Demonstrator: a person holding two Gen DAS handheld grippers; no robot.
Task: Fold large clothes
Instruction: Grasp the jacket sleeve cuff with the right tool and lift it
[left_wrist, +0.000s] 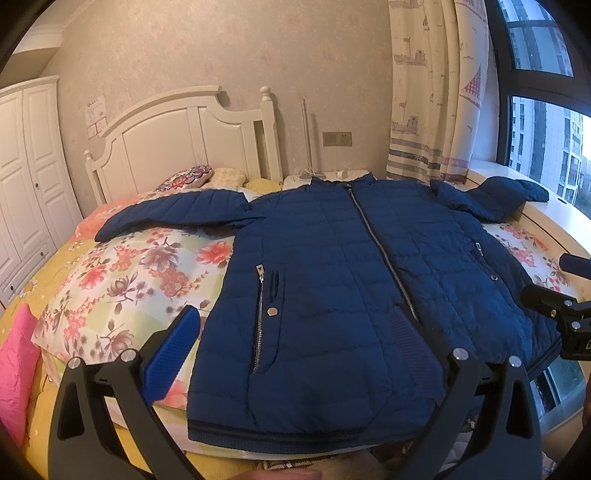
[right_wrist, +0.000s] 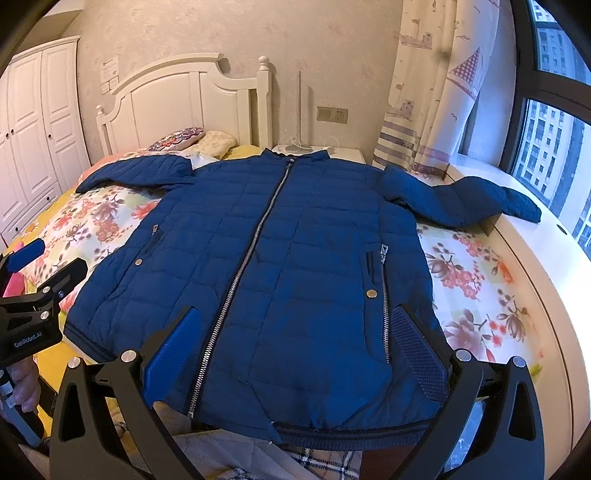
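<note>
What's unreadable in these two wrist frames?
- Jacket hem corners: left wrist view, covered by the left tongs; right wrist view, by the right tongs.
- Jacket back and lining: face down on the bed, both views.
- Wall notice: text too small.
- Nightstand items: behind the collar.

Bed with white headboard (left_wrist: 184, 125) against the wall; floral bedspread (left_wrist: 147, 269) over a yellow sheet. Patterned pillow (left_wrist: 188, 176) near the headboard. White wardrobe (left_wrist: 26, 177) at left. Printed curtain (right_wrist: 436, 92) beside the window (right_wrist: 554, 122). Wall socket plate (left_wrist: 337, 139).
</note>
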